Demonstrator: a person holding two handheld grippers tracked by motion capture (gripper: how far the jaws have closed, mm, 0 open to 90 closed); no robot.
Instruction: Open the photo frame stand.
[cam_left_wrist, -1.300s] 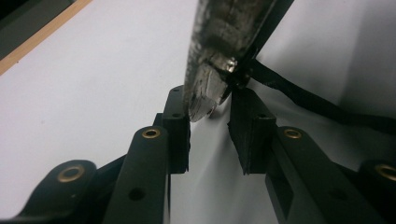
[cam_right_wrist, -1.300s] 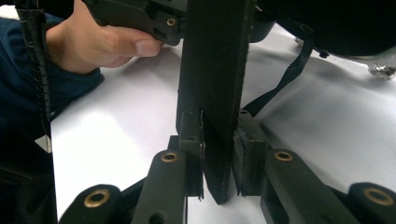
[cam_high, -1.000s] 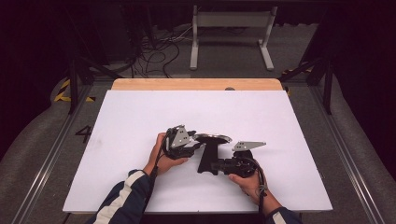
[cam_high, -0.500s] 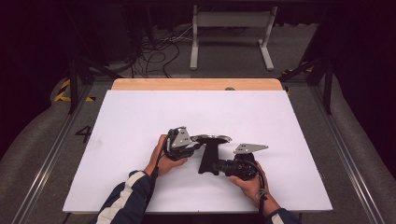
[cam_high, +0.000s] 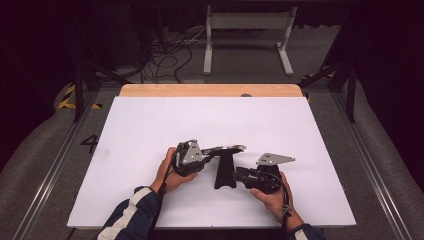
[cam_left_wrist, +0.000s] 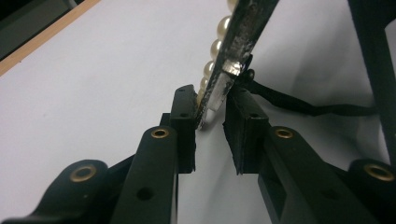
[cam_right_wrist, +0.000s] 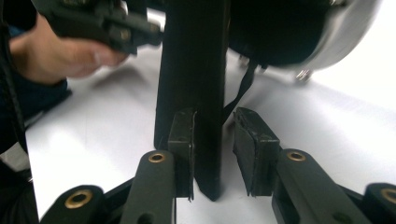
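High view: near the bench's (cam_high: 150, 120) front edge, the left tool (cam_high: 206, 156) has just been closing and now clamps the silver end of a pearl headband (cam_left_wrist: 219, 51), which arches over a black stand (cam_high: 225, 172). The right tool (cam_right_wrist: 212, 140) straddles that stand's post, jaws just eased slightly apart, one pad (cam_right_wrist: 183, 140) touching.

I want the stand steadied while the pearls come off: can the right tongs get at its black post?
Probably yes. The right tongs straddle the black post with nothing between them. Their jaws have just been opening: one pad rests on the post, the other stands apart.
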